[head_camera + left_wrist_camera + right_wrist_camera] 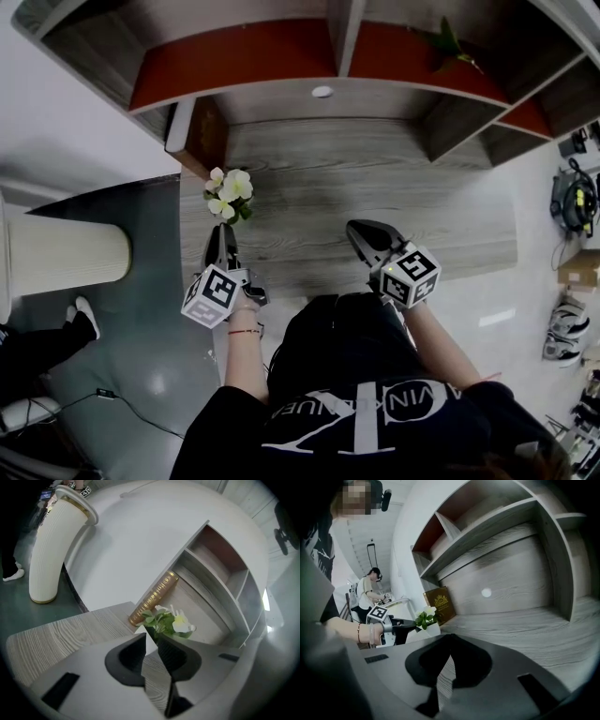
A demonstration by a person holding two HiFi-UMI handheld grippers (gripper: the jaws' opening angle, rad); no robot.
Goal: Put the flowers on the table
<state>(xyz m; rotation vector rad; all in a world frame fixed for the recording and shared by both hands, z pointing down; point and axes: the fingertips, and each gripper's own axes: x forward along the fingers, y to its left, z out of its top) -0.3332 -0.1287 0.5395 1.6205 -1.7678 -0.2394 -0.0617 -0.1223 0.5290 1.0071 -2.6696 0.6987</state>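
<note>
The flowers (230,192) are white with green leaves and sit in a small white pot (429,631). They are just in front of the brown book (202,141), which leans up at the left end of the desk (375,178). The left tongs (222,234) are squeezed on the flowers, right where the leaves meet the pot. I cannot tell if the pot touches the desk. The right tongs (361,230) are far to the right of the book, over the front of the desk. Their two tips are pressed together with nothing in them. A tall white ribbed vase (66,258) stands on the floor, to the left of the book. Red shelves (234,52) are above the book.
</note>
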